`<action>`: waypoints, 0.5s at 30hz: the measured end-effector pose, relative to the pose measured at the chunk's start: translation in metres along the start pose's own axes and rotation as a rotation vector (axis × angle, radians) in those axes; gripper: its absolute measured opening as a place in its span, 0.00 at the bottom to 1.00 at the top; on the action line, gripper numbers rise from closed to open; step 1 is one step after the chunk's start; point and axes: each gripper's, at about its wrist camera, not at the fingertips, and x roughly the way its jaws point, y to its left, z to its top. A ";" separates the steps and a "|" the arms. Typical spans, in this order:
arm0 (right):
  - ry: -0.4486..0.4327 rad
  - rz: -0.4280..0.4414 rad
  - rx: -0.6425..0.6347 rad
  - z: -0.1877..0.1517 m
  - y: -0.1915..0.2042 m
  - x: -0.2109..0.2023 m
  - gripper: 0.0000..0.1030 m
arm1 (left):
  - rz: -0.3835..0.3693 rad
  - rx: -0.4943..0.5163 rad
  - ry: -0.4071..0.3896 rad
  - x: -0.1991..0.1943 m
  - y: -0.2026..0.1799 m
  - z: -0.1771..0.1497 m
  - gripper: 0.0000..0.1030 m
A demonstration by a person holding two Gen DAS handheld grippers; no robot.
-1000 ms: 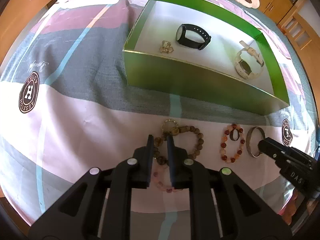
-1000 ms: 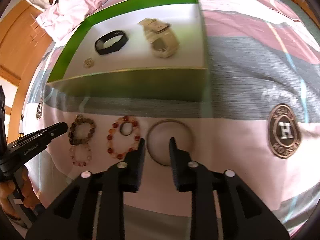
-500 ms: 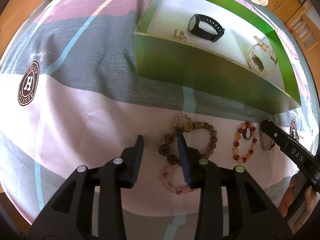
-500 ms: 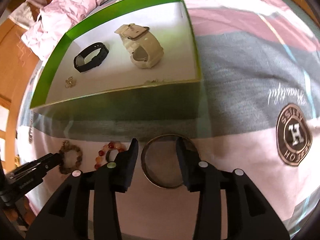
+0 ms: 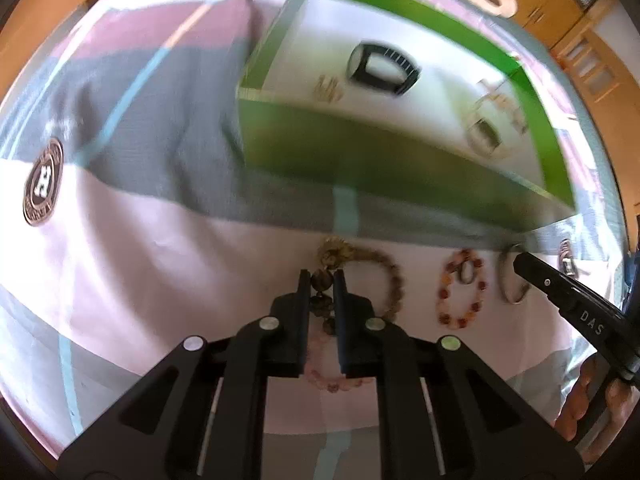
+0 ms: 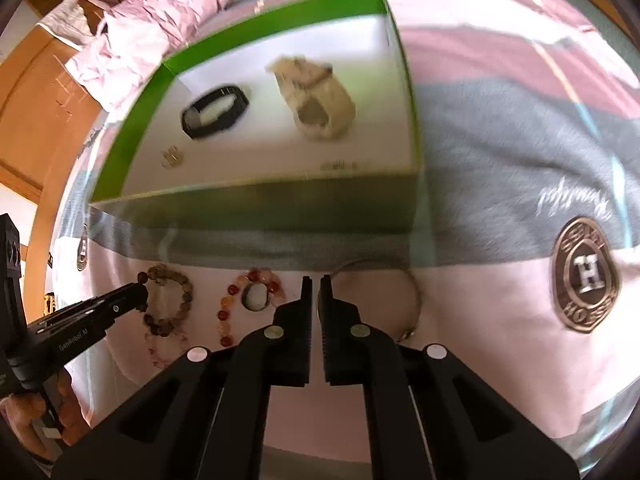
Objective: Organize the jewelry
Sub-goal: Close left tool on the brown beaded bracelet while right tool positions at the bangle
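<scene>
Left wrist view: the left gripper (image 5: 322, 276) has its jaws pinched narrow on the dark wooden-bead bracelet (image 5: 376, 280), gripping the beads on its left side. It lies on the bed's pink stripe, just in front of the green box (image 5: 360, 160). Round, hard beads on a stretchy cord, I'd guess — light and floppy, so it'll dangle and swing once lifted; taking one fat bead squarely between the pads looks like the safe bet. A pale pink bead bracelet (image 5: 328, 380) sits partly under the gripper. Next over, toward the bed's right edge, is the amber-and-red bead bracelet (image 5: 460, 288) with a small ring inside it. Inside the box: a black watch (image 5: 382, 68), a cream watch (image 5: 486, 128) and a small gold piece (image 5: 328, 90), all blurry.

Right wrist view: the right gripper (image 6: 316, 284) is nearly closed on the left rim of the thin metal bangle (image 6: 412, 292), which lies flat on the sheet near the box's front wall. Rigid, smooth, probably slippery — a thin rim could twist out of the pads, so grip it across the band.
</scene>
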 end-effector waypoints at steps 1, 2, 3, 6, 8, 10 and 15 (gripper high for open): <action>-0.017 -0.007 -0.011 0.001 0.001 -0.006 0.05 | -0.008 0.012 -0.023 -0.007 -0.003 0.001 0.11; -0.030 -0.014 -0.021 0.001 0.002 -0.011 0.05 | -0.011 0.016 -0.035 -0.011 -0.004 0.002 0.11; -0.037 -0.018 -0.027 0.000 0.003 -0.015 0.05 | -0.012 0.020 -0.044 -0.013 -0.005 0.002 0.11; -0.016 -0.030 -0.017 0.002 0.001 -0.010 0.12 | -0.008 0.026 -0.040 -0.011 -0.009 0.002 0.11; 0.013 -0.027 0.008 0.001 -0.005 -0.001 0.26 | 0.001 0.029 -0.024 -0.006 -0.008 0.000 0.11; 0.045 -0.030 0.034 0.000 -0.007 0.009 0.35 | 0.008 0.033 -0.012 -0.004 -0.003 -0.004 0.11; 0.015 -0.098 -0.024 0.000 0.003 0.021 0.36 | 0.012 0.039 0.006 0.002 -0.002 -0.005 0.11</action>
